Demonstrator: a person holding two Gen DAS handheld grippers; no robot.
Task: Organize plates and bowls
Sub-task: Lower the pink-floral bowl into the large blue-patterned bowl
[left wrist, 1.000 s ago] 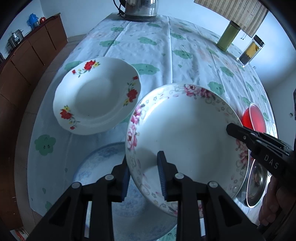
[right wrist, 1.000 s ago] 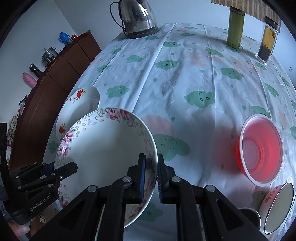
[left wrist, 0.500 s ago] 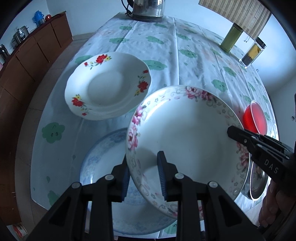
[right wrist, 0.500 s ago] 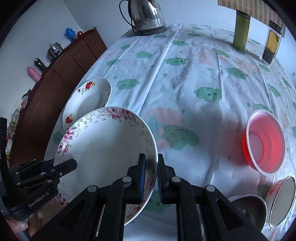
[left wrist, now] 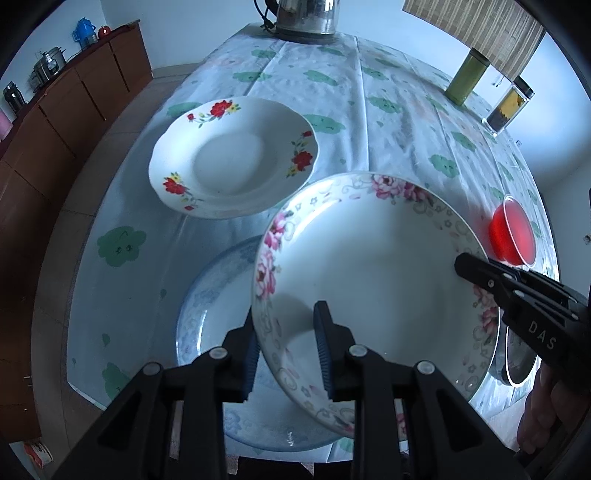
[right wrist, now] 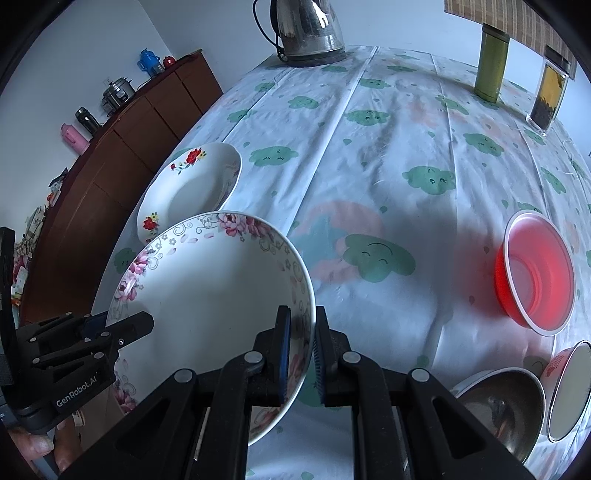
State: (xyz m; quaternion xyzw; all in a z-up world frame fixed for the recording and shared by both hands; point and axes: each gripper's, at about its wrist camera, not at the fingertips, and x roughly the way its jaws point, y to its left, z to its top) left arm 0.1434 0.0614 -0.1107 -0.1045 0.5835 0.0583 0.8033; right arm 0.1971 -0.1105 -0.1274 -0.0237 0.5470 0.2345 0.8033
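Note:
A white plate with a pink flower rim (left wrist: 373,266) is held in the air between both grippers. My left gripper (left wrist: 286,354) is shut on its near left rim. My right gripper (right wrist: 301,354) is shut on its right rim (right wrist: 207,295). A pale blue patterned plate (left wrist: 218,317) lies on the table right under it. A white plate with red flowers (left wrist: 232,155) lies farther back on the left, also in the right wrist view (right wrist: 192,184).
A red plastic bowl (right wrist: 535,273), a steel bowl (right wrist: 498,410) and a small white bowl (right wrist: 569,391) sit at the right. A kettle (right wrist: 308,33), a green bottle (right wrist: 491,66) and a clear jar (right wrist: 550,96) stand at the far end. A brown cabinet (right wrist: 122,155) is left.
Both grippers have lifted the pink-rimmed plate higher and pulled it toward the near table edge. The table objects look smaller and farther off.

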